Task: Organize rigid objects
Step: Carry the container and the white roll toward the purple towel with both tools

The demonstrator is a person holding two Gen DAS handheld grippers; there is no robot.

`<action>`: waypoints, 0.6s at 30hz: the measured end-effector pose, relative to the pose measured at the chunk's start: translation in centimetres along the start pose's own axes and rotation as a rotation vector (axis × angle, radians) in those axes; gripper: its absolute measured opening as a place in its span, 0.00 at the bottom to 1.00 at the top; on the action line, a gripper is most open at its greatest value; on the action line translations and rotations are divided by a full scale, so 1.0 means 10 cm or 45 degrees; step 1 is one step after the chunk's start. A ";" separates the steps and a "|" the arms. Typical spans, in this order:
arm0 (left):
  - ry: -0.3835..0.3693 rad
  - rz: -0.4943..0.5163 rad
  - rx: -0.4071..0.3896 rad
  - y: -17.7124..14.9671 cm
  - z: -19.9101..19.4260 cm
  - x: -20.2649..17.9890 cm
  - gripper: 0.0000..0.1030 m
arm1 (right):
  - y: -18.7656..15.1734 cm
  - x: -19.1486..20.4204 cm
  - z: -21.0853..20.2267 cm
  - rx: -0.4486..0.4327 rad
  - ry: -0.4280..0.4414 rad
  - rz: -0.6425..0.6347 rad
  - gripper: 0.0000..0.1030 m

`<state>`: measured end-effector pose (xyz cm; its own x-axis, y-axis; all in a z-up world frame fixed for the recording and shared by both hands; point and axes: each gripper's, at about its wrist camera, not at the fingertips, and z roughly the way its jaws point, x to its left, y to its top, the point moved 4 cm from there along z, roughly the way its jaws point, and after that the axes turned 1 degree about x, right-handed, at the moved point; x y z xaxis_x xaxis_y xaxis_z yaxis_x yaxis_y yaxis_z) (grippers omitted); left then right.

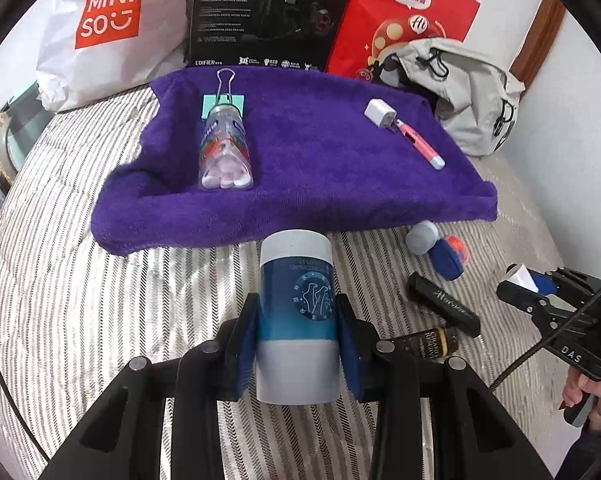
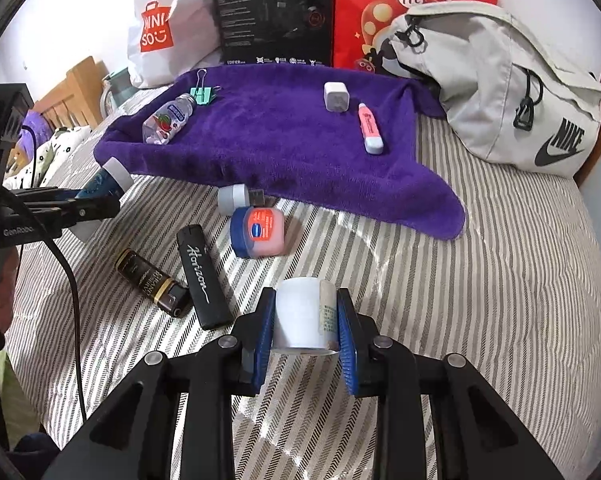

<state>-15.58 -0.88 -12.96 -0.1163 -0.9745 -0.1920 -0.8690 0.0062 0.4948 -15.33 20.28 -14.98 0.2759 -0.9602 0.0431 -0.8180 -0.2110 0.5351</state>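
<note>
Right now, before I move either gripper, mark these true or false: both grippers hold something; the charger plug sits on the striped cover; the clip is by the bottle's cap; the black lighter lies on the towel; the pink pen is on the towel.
1. Both grippers hold something. True: the left gripper is shut on a blue-and-white tube, the right gripper on a white jar.
2. The charger plug sits on the striped cover. False: it is on the purple towel.
3. The clip is by the bottle's cap. True.
4. The black lighter lies on the towel. False: it lies on the striped cover.
5. The pink pen is on the towel. True.
</note>
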 end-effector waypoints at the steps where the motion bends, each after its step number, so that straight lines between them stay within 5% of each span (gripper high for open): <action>1: 0.000 0.002 -0.003 0.01 -0.01 0.00 0.33 | 0.02 0.00 0.00 -0.001 0.007 0.002 0.28; 18: -0.004 -0.016 -0.037 0.54 -0.04 0.05 0.33 | 0.76 -0.19 0.09 -0.063 0.072 0.031 0.28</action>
<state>-20.18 -1.44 -10.07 -0.1069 -0.9737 -0.2011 -0.8562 -0.0126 0.5165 -22.51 20.31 -11.79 0.2854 -0.9528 0.1038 -0.7991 -0.1768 0.5746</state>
